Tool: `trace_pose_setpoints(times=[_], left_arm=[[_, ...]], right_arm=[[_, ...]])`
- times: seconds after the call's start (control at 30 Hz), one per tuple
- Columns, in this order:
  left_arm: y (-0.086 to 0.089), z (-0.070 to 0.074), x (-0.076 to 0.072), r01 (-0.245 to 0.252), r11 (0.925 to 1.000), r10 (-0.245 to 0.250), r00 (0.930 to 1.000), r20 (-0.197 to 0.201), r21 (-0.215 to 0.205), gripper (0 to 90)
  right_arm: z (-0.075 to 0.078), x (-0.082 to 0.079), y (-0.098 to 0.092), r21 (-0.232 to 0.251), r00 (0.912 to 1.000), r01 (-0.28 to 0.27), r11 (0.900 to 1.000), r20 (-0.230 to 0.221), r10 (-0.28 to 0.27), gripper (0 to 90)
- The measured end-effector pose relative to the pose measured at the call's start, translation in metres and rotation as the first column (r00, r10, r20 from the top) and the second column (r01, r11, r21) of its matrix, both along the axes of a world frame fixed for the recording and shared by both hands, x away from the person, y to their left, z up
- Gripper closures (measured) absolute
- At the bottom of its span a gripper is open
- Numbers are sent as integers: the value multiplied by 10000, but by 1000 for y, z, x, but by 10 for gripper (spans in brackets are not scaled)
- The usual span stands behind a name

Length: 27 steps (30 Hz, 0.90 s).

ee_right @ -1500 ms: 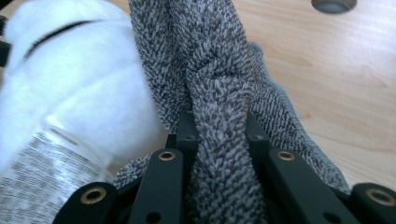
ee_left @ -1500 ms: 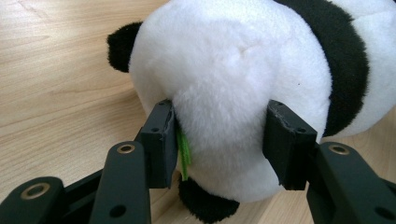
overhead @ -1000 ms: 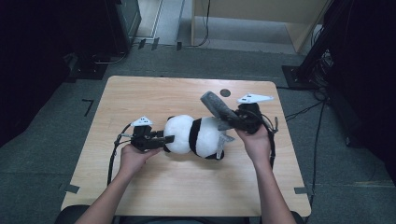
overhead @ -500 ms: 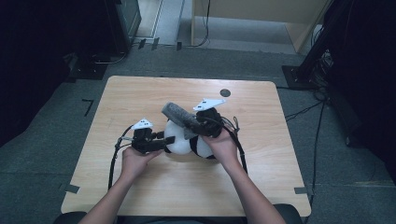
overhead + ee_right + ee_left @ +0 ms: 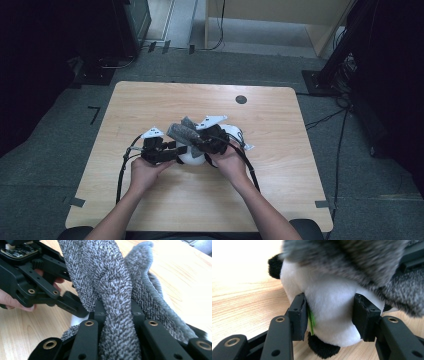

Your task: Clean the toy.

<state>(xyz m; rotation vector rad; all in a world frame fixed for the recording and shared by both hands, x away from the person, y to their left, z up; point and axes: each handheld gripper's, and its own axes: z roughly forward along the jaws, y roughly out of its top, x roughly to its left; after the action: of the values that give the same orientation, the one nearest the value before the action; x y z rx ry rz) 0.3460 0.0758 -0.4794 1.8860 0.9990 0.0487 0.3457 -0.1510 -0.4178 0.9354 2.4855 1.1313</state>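
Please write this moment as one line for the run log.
left gripper: shut on panda plush toy | right gripper: shut on grey knitted cloth, held over toy | table: toy rests on it

This looks like a lab or recording room rather than a home. A plain light-wood bench with rounded corners (image 5: 150, 105) stands alone on grey carpet tiles (image 5: 50, 150) marked with strips of dark tape (image 5: 94, 113). Black cables (image 5: 330, 117) trail across the floor towards a black metal stand base (image 5: 320, 80). Dark equipment racks (image 5: 130, 25) and a pale wooden cabinet (image 5: 280, 15) line the far side.
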Motion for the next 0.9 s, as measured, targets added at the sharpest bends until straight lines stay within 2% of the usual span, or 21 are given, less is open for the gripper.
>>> trace_pose_setpoints(times=[0.2,0.37,0.63,0.8,0.83,0.9], left_arm=[[-1,2,1,123,9995,-126,9999,108,290,505],[-1,3,3,180,9994,-182,9998,67,302,502],[-2,5,3,176,9991,-177,9998,31,373,503],[-4,7,4,195,9988,-195,9998,6,439,503],[-4,7,4,184,9989,-185,9998,8,426,503],[-4,8,4,188,9988,-188,9998,-10,450,504]], right_arm=[[6,3,-21,-85,9978,659,9978,104,-658,756],[10,5,-46,156,9915,1288,9916,138,-1290,757],[15,4,-92,968,9720,2350,9672,-142,-2348,756],[11,0,-111,1295,9597,2809,9509,-341,-2789,756],[10,-1,-114,1291,9573,2891,9485,-325,-2873,756],[10,-2,-118,980,9493,3138,9444,-138,-3140,756]])
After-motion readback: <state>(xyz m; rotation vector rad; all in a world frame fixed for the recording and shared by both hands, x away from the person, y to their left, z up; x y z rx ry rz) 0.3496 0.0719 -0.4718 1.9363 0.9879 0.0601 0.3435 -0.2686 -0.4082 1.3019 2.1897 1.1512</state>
